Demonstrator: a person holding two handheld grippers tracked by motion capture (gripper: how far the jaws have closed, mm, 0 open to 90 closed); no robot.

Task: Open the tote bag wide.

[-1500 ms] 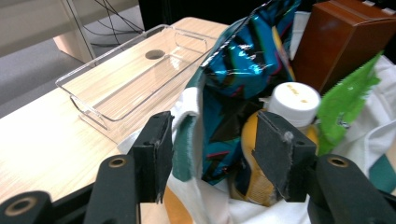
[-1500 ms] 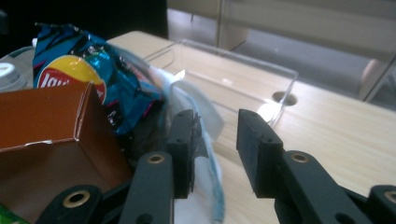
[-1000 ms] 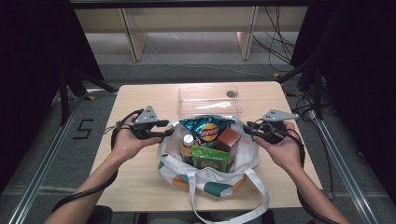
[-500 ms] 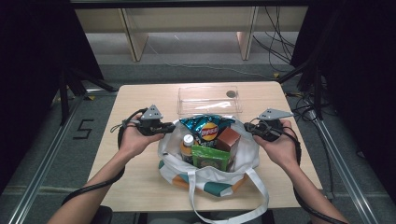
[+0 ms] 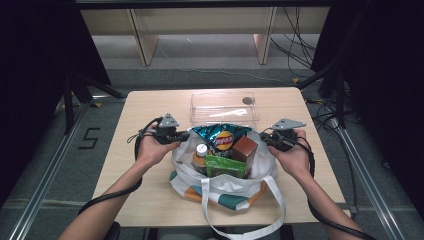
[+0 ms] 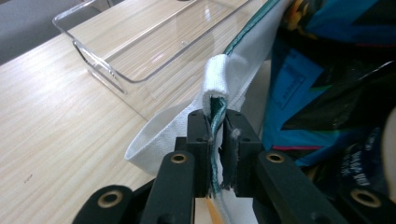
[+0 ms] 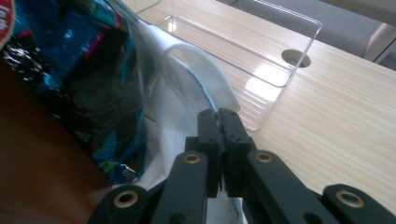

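Observation:
A white tote bag with teal and orange patches stands open at the table's middle. It holds a blue chip bag, a brown box, a green box and a white-capped bottle. My left gripper has just been closing and now pinches the bag's left rim between its pads. My right gripper is shut on the bag's right rim. Both sets of jaws stand nearly together with the white fabric between them.
A clear plastic tray lies just behind the bag and shows in both gripper views. A dark round spot sits at its right end. Bare wooden tabletop lies to either side. The bag's long handle hangs over the front edge.
Both grippers came down and inward to the bag's rim. Each set of jaws went from apart to closed on the fabric, the left at the left side, the right at the right side.

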